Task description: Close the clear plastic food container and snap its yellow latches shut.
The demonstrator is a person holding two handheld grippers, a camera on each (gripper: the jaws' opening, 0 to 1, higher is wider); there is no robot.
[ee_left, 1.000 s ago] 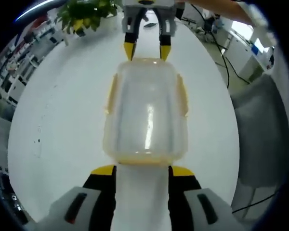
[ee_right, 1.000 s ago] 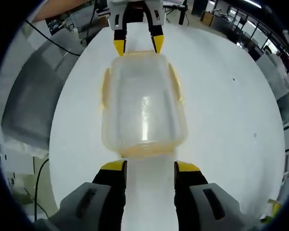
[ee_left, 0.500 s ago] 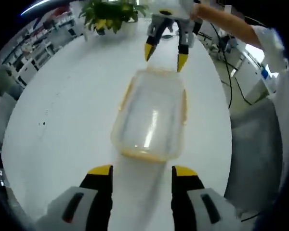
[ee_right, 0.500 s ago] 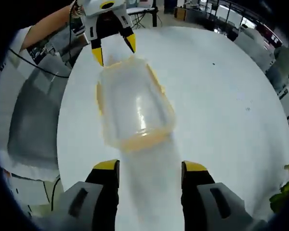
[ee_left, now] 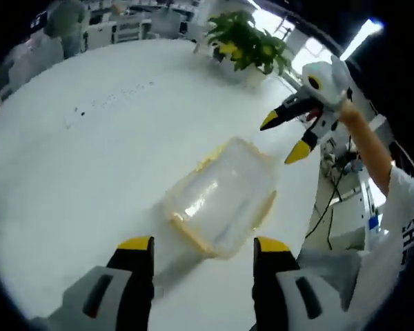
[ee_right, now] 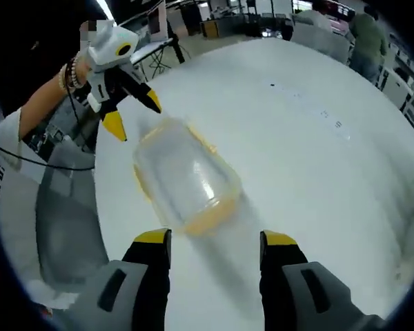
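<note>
White table [ee_left: 69,172], office behind. Container [ee_left: 221,196] lies lid-on (latch state unclear) between both grippers. Left gripper [ee_left: 203,248] and right gripper [ee_right: 214,241] gape wide, empty. Next, likely: press yellow latches.

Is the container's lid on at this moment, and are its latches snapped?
Lid on: the container lies closed on the table, both grippers open and apart from it. Whether the yellow latches are snapped, cannot tell; the frames are blurred.
</note>
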